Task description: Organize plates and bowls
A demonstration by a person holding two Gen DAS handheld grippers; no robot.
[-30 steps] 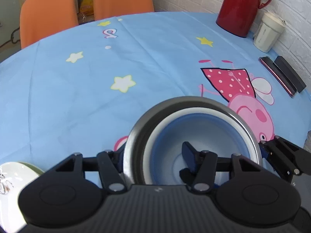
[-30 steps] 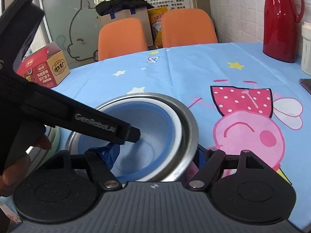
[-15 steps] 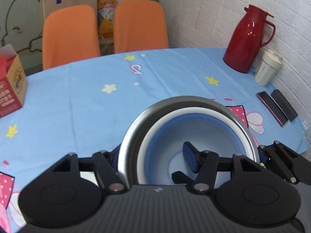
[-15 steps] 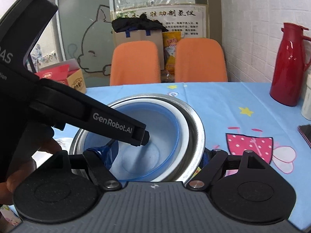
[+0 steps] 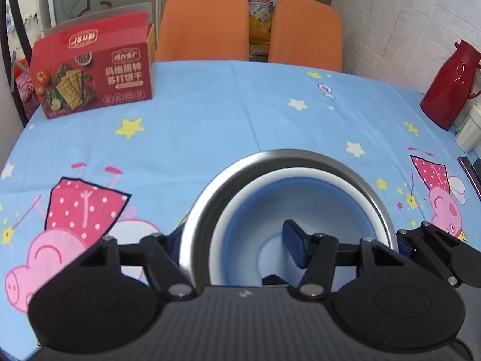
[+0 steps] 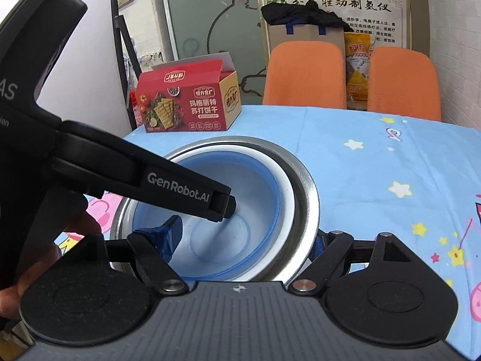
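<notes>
A steel bowl [image 5: 300, 158] holds a white-rimmed blue bowl [image 5: 255, 210] nested inside it; both are lifted above the table. My left gripper [image 5: 234, 240] is shut on the stack's near wall, one finger inside [image 5: 293, 243], one outside. My right gripper [image 6: 246, 246] is shut on the same stack [image 6: 303, 186] at its other side, one blue-padded finger [image 6: 168, 234] inside the blue bowl [image 6: 228, 210], one outside. The left gripper's arm [image 6: 168, 183] crosses the right wrist view.
A red cracker box [image 5: 93, 75] stands at the table's far left. A red thermos [image 5: 451, 84] and a white cup [image 5: 469, 129] stand at the far right by the wall, with dark flat items [image 5: 472, 171] near them. Two orange chairs [image 5: 204, 24] stand behind the table.
Both grippers have carried the nested bowls up and swung left; the cracker box has come into view and the thermos has slid to the right edge.
</notes>
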